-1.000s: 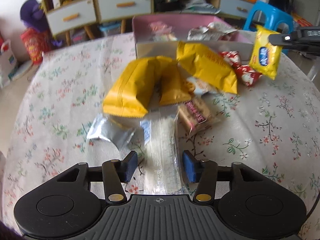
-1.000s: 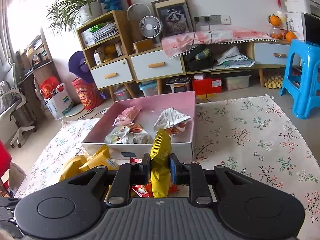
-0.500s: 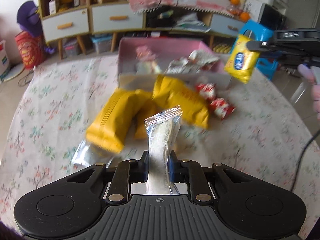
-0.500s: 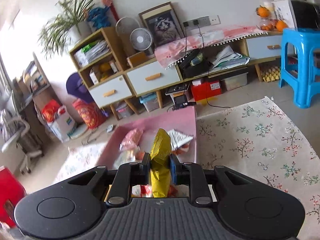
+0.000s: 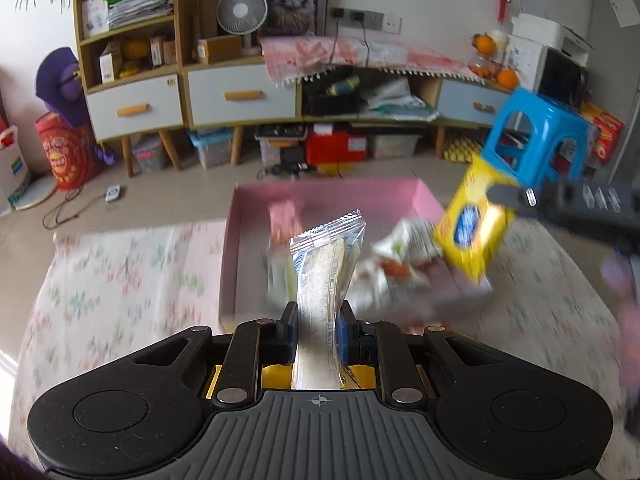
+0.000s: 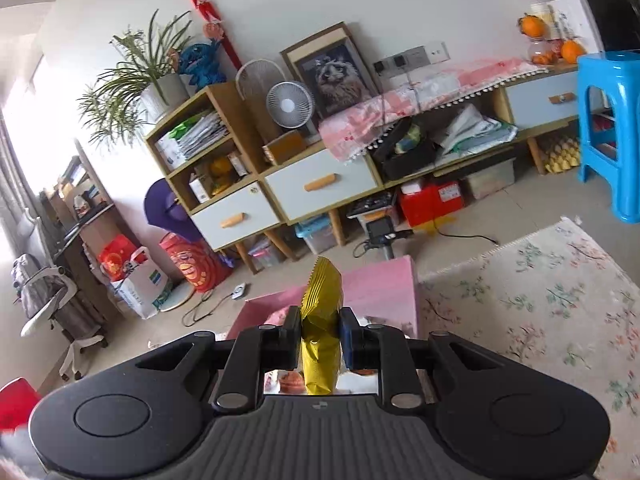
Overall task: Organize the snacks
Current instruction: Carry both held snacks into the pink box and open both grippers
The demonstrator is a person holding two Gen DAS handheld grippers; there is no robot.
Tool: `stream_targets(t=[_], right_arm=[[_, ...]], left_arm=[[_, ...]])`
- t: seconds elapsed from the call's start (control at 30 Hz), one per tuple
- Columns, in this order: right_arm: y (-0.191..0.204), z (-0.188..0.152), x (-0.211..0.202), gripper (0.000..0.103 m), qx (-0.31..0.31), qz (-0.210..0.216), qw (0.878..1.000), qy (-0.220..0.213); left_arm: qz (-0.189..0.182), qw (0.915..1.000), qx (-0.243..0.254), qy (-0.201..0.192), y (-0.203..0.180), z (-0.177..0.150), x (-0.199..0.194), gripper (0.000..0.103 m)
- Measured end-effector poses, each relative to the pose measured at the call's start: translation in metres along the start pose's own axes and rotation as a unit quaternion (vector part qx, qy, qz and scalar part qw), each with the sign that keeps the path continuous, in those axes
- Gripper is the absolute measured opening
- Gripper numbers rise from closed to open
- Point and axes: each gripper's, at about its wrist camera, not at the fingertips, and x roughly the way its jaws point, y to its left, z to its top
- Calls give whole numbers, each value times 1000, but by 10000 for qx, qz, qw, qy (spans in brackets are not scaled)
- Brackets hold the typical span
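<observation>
clear snack packet pinched upright by left gripper, yellow snack packet clamped by right gripper, print unreadable, pink box beyond

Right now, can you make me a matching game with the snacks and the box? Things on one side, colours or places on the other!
Things:
1. clear packet
2. yellow packet
3. box
4. stool

Colours or places:
A. blue, on the floor
B. pink, on the table
C. in the right hand-held gripper
D. in the left hand-held gripper

Pairs: 1-D, 2-C, 3-B, 4-A
</observation>
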Motion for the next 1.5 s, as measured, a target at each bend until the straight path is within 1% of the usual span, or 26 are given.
stream_targets(t=[0.13,0.2,0.37,0.53,0.67,0.7,0.8,0.83,0.87,0.93,0.97,1.0,1.03,1.07,1.13,1.17,1.23,1.33,1.47,1.5], right_arm=[[1,1,15,9,-279,45,9996,99],[3,1,24,9,-443,57,9989,159],[3,2,45,9,-619,175,9973,343],[1,-3,58,9,-706,112,9966,415],[-5,-4,60,9,-611,65,9972,420],[-6,-3,61,10,-600,53,9973,425],[-8,-3,61,15,-560,10,9975,432],[-8,-3,62,16,-538,-16,9976,429],[-9,-3,62,17,-513,-37,9978,430],[-10,-1,63,28,-481,-69,9979,434],[-10,-1,61,31,-478,-95,9979,424],[-10,-1,60,36,-480,-111,9979,413],[-9,-1,59,41,-482,-123,9980,403],[-8,-1,57,43,-479,-131,9980,395],[-7,0,54,52,-477,-154,9980,397],[-6,1,50,54,-480,-175,9979,387],[-3,2,46,68,-485,-216,9979,382],[3,3,35,77,-518,-251,9978,341],[14,1,20,85,-711,-326,9963,351],[16,1,16,88,-769,-351,9958,359]], left_arm=[[124,9999,-19,-51,-8,21,34,16],[213,9998,-11,-30,-13,26,49,16],[325,9995,-56,15,-21,31,80,16],[489,9988,-57,27,-23,34,101,17],[454,9988,-137,-115,-20,40,108,17],[425,9989,-142,-167,-19,41,109,20],[457,9984,-211,-250,-18,46,111,23],[463,9983,-243,-244,-18,47,111,25],[462,9983,-270,-244,-17,47,110,31],[465,9982,-277,-255,-16,45,105,37],[462,9983,-258,-242,-15,45,104,43],[468,9984,-237,-230,-14,44,101,50],[479,9984,-216,-220,-13,42,99,53],[487,9984,-197,-210,-12,41,95,56],[487,9985,-178,-174,-9,38,89,59],[495,9985,-184,-154,-7,36,85,61],[510,9984,-211,-136,-3,34,77,63],[481,9984,-272,-126,4,28,64,70],[433,9983,-368,-136,13,20,46,80],[429,9983,-372,-145,15,18,42,83]])
